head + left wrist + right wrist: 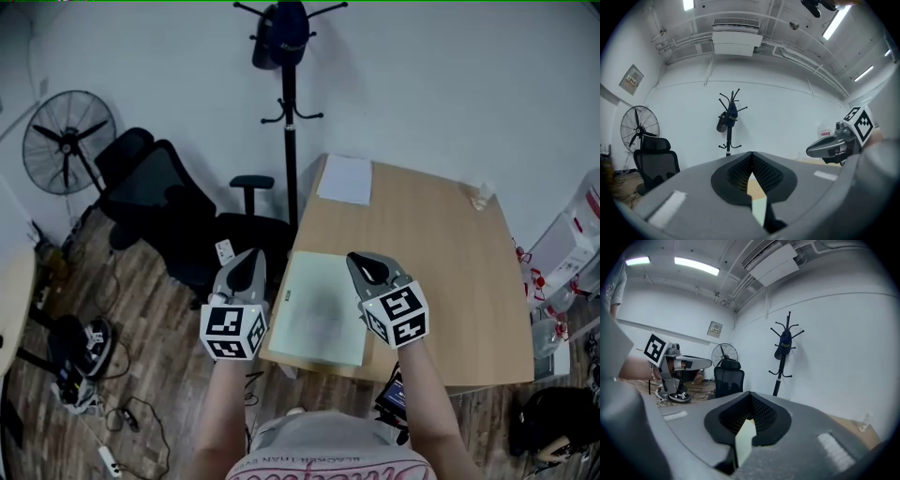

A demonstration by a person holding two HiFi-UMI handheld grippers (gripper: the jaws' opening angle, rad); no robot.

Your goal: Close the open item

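A wooden table (pixel 441 272) carries a pale green flat sheet (pixel 319 314) at its near left corner and a white paper (pixel 345 180) at the far end. I cannot make out any open item. My left gripper (pixel 249 260) hovers over the table's left edge, jaws together, nothing in them (pixel 752 155). Over the green sheet's right side hangs my right gripper (pixel 362 262), also shut and empty (pixel 750 395). Each gripper shows in the other's view: the right gripper (pixel 834 146), the left gripper (pixel 686 364).
A black coat stand (pixel 289 103) rises behind the table. A black office chair (pixel 169 206) and a floor fan (pixel 67 141) stand to the left. Cables and a power strip (pixel 108 459) lie on the wood floor. Plastic boxes (pixel 572 253) sit to the right. A small clear object (pixel 481 195) rests at the far right corner.
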